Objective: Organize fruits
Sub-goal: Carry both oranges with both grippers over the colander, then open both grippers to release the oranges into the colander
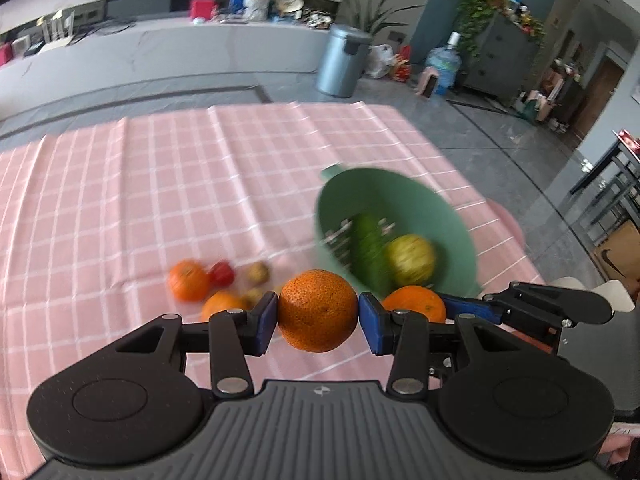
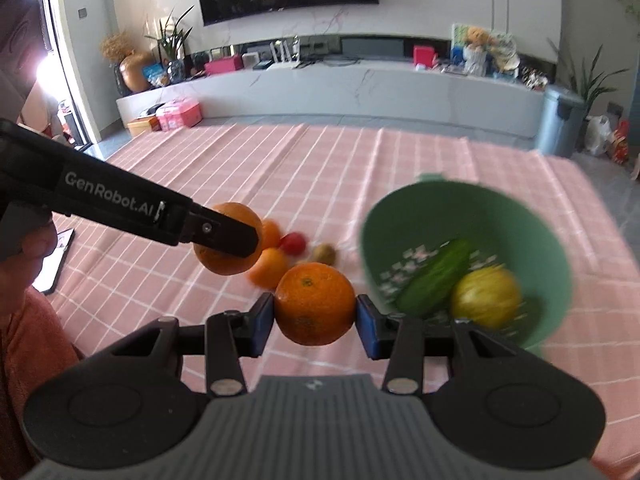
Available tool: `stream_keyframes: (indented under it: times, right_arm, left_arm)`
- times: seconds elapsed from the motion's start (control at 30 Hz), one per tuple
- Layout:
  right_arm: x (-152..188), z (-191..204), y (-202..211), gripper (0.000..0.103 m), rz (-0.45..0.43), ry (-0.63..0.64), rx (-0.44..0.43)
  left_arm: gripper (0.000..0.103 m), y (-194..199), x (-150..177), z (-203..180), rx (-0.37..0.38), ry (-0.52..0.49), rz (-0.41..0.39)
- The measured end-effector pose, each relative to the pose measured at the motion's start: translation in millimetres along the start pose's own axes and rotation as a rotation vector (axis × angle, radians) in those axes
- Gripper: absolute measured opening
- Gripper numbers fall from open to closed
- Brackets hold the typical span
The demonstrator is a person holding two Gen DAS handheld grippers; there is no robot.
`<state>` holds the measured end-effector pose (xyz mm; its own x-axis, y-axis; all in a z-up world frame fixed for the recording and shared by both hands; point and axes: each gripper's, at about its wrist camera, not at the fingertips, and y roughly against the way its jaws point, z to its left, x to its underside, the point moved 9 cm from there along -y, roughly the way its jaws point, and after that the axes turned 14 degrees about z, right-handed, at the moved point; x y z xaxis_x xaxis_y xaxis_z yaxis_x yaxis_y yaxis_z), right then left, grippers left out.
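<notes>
Holding one orange [image 1: 317,310] in my left gripper [image 1: 318,316] and another orange [image 2: 314,303] in my right gripper [image 2: 315,312], I see the bowl [image 2: 552,240] near the table's right edge has two fruits; several wait outside.

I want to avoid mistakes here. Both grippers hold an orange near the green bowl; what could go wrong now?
The left gripper and right gripper each pinch an orange only at its sides, so one could slip out and roll. The two grippers are close together and may collide at the green bowl. A dropped orange could land on the cucumber inside.
</notes>
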<state>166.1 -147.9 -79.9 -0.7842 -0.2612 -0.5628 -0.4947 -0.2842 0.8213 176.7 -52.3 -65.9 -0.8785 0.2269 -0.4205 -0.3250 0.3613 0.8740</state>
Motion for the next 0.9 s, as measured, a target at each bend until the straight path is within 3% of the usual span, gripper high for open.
stream_keyframes:
  times: [0.17,0.33,0.5,0.7,0.9]
  right_arm:
    - [-10.0,-41.4,19.3,0.041,0.013,-0.026,0.036]
    - [-15.8,-81.6,17.4,0.041,0.098,-0.057,0.016]
    - [-18.3,-108.2,-6.8,0.041,0.215,-0.085,-0.024]
    - [-15.1,-114.4,-42.9,0.041,0.334,-0.158,-0.135]
    - [-10.0,-110.6,-67.7,0.041,0.421,-0.151,-0.138]
  left_arm:
    - [0.05,-12.5,-23.7,-30.0,0.05,-0.05,0.024]
    - [0.05,-44.0,-41.8,-47.1,0.084,-0.083,0.096]
    - [0.05,-77.3,-53.1,-50.6,0.02,-0.136,0.178]
    - [0.05,-102.9,-59.9,-43.4,-0.095,-0.197,0.244]
    - [0.05,-120.3,-61.2,-45.7,-0.135,-0.249,0.282]
